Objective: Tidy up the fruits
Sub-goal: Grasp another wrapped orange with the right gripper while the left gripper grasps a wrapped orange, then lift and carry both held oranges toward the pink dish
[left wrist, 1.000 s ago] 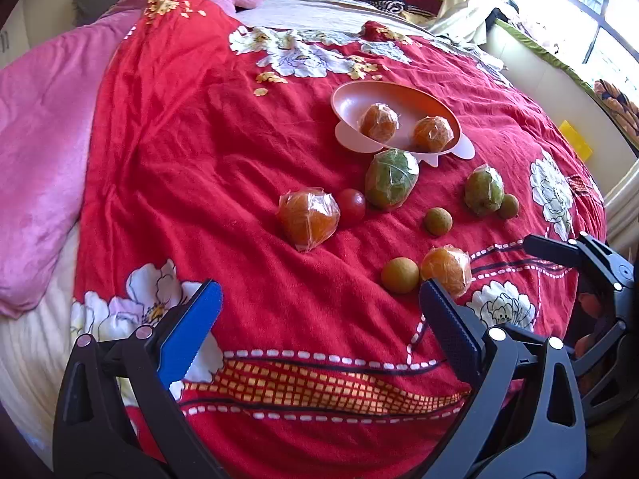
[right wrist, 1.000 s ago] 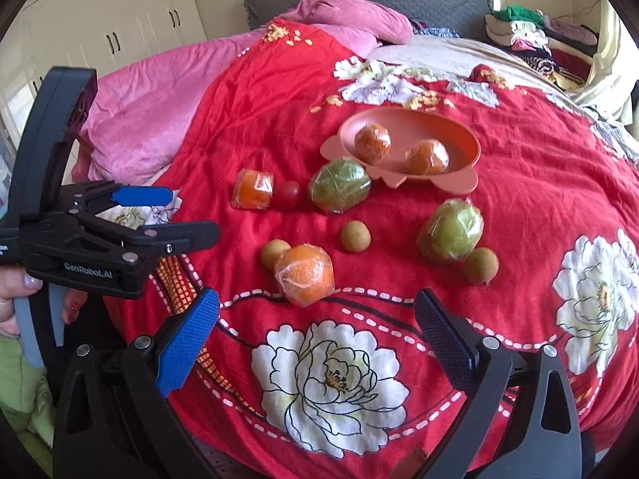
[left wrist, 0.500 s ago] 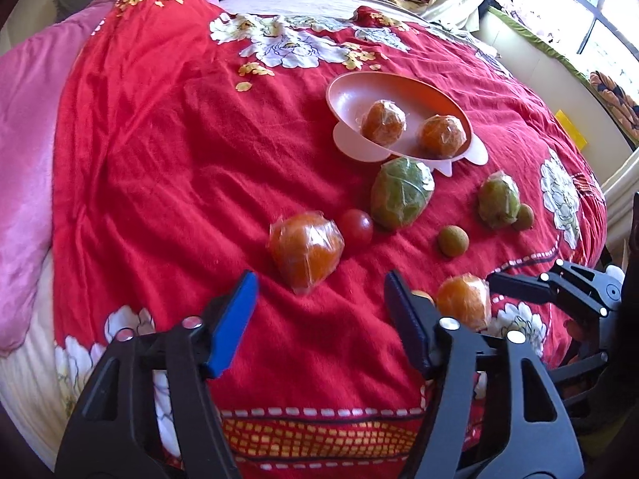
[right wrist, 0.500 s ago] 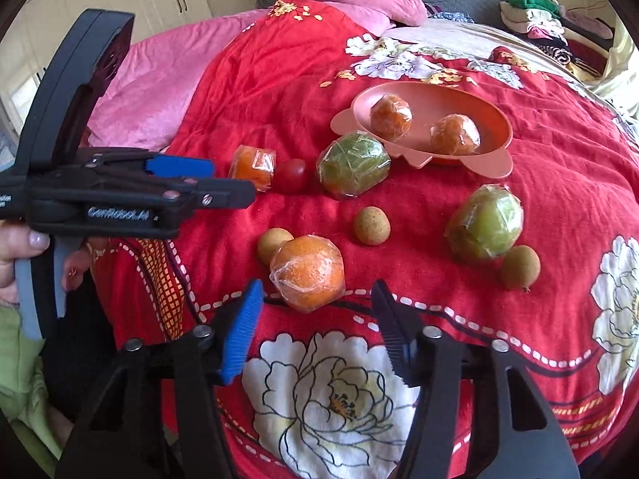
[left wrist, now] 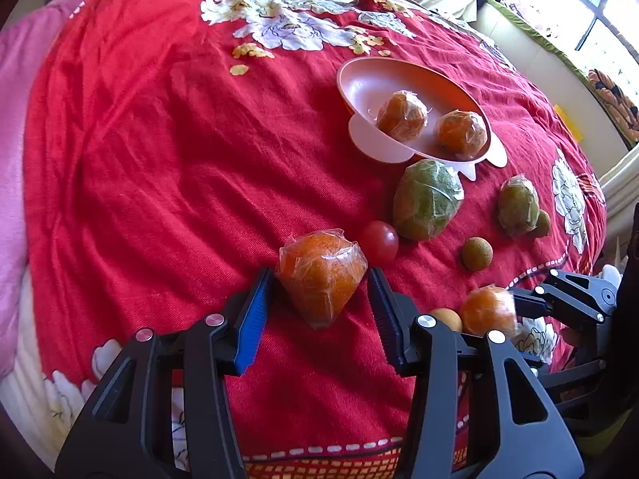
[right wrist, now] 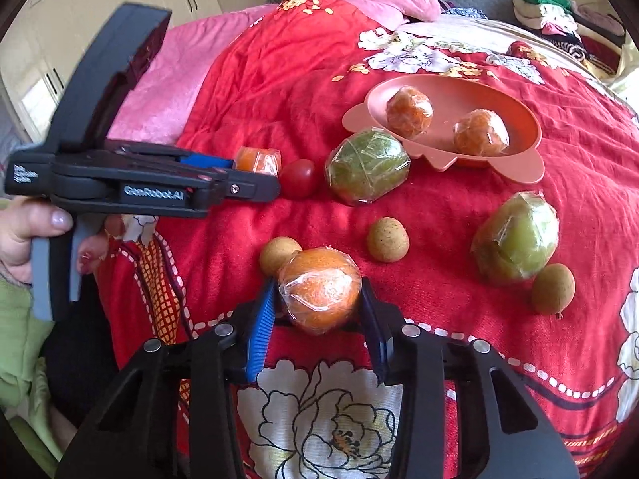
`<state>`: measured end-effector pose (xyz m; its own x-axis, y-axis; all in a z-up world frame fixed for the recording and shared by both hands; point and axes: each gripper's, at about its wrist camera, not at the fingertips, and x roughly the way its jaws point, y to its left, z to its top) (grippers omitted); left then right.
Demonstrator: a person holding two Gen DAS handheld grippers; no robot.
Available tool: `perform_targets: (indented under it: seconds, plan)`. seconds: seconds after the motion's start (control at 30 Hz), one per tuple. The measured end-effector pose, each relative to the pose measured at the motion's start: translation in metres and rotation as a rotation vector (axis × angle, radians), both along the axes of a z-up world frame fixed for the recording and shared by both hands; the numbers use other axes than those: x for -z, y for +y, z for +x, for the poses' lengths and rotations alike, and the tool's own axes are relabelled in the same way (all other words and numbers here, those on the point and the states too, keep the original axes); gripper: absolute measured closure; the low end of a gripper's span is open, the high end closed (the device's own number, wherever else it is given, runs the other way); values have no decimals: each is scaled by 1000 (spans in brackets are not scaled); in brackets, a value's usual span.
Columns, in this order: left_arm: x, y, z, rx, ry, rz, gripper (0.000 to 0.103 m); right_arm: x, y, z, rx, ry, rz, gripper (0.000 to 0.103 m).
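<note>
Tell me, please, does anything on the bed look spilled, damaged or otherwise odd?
Nothing looks spilled or damaged. The pink bowl sits tilted on the soft red quilt, with two wrapped oranges inside it.

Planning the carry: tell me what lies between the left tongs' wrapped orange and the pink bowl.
In the left wrist view, a cherry tomato and a wrapped green fruit lie between wrapped orange and pink bowl.

Both grippers advanced; jaws closing, wide apart before, around wrapped oranges.
</note>
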<state>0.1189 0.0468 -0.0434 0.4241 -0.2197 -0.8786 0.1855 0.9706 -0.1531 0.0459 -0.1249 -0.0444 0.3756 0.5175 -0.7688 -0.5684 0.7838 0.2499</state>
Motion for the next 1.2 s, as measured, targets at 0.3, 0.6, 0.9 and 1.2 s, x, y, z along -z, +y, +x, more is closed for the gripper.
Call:
perform_targets:
  seconds: [0.3,0.6,0.9,1.2]
  plan:
    - [3,1,13,11,-6,-22,66,-11,-14,-5,44,-1,29,65]
    - [-9,0,4,0,-27,-46,69,-30,-31,-5,95,-48,48,65]
    - [-33,-7,-12,1,-70,-57,69,-39,-40,-5,113,-75,66,65]
    - [-56,-16,-16,2,-111,-53,69,-48,-52,-4,125,-88,107,65]
